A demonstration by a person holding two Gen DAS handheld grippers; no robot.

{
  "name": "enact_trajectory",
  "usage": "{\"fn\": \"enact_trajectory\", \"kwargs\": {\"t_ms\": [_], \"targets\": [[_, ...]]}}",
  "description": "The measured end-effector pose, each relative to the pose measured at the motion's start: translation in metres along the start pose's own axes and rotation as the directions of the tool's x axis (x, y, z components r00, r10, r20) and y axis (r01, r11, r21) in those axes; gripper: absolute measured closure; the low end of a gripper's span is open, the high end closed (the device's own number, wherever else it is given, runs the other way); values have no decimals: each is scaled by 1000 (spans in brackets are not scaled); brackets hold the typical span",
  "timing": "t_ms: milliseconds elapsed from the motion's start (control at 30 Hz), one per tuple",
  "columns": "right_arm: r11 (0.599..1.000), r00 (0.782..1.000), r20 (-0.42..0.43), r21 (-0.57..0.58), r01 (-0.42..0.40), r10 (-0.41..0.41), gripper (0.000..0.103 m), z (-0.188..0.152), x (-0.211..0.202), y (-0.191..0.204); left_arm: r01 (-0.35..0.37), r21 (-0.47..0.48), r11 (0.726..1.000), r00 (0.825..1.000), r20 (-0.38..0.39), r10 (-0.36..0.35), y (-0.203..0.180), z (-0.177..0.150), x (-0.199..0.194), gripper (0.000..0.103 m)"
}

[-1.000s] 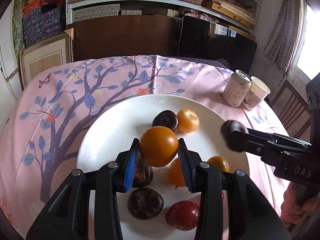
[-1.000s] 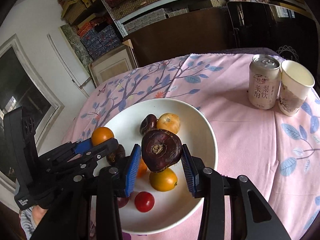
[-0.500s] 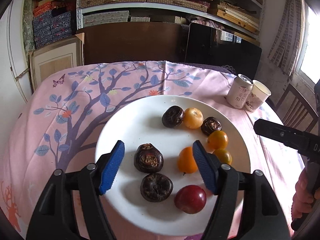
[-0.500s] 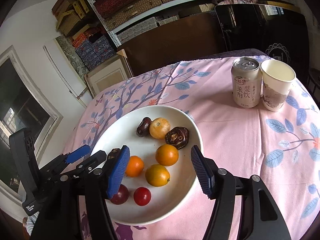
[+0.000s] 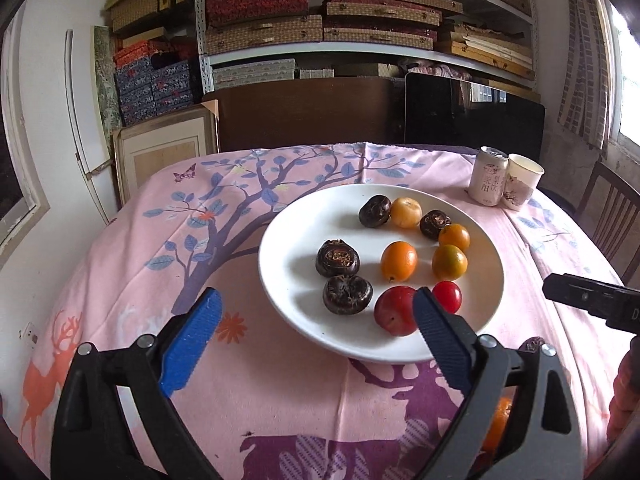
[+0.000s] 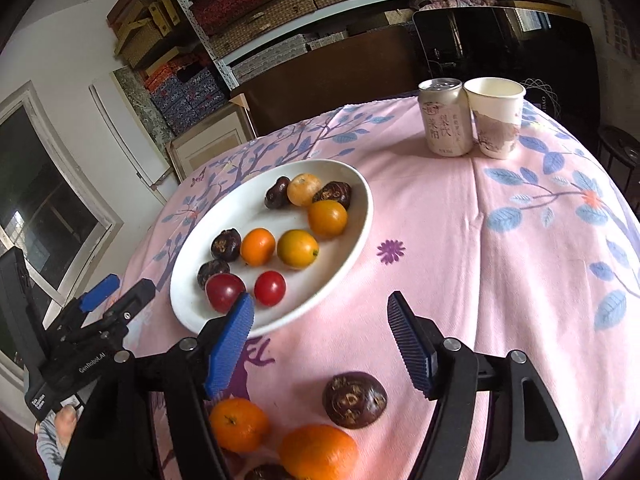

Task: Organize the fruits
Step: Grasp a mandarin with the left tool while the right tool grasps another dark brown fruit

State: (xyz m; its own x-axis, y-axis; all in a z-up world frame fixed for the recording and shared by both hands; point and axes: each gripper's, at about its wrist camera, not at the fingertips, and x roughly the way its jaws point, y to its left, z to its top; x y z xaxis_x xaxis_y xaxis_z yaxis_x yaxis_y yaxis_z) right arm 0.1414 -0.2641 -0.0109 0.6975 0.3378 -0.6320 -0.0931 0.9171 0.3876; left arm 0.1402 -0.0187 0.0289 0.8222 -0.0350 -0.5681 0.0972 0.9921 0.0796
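A white plate (image 5: 288,240) (image 6: 360,200) on the pink cloth holds several small orange fruits (image 5: 399,261), dark brown water chestnuts (image 5: 337,258) and two red fruits (image 5: 396,315). My left gripper (image 5: 316,344) is open and empty, held back above the plate's near edge. My right gripper (image 6: 320,340) is open and empty over the cloth, near the plate's rim. On the cloth close to it lie a dark chestnut (image 6: 354,400), a small orange fruit (image 6: 239,424) and a larger one (image 6: 318,452).
A drink can (image 5: 489,181) (image 6: 445,118) and a paper cup (image 5: 522,181) (image 6: 496,116) stand together at the far right of the table. A wooden chair (image 5: 616,216) is at the right. Shelves of boxes (image 5: 320,20) stand behind.
A second ago the left gripper held an orange fruit and the right a chestnut over the plate. Both opened, left them on the plate, and have pulled back toward the table's near edge.
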Motion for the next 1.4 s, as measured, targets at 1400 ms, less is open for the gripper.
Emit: {"fn": "enact_trajectory", "kwargs": {"t_ms": [1400], "targets": [[998,996,-88,67,-7,12,18,-39,-4,-27,73,65,995,991,-121,-65,-22,-40,-1,5]]}}
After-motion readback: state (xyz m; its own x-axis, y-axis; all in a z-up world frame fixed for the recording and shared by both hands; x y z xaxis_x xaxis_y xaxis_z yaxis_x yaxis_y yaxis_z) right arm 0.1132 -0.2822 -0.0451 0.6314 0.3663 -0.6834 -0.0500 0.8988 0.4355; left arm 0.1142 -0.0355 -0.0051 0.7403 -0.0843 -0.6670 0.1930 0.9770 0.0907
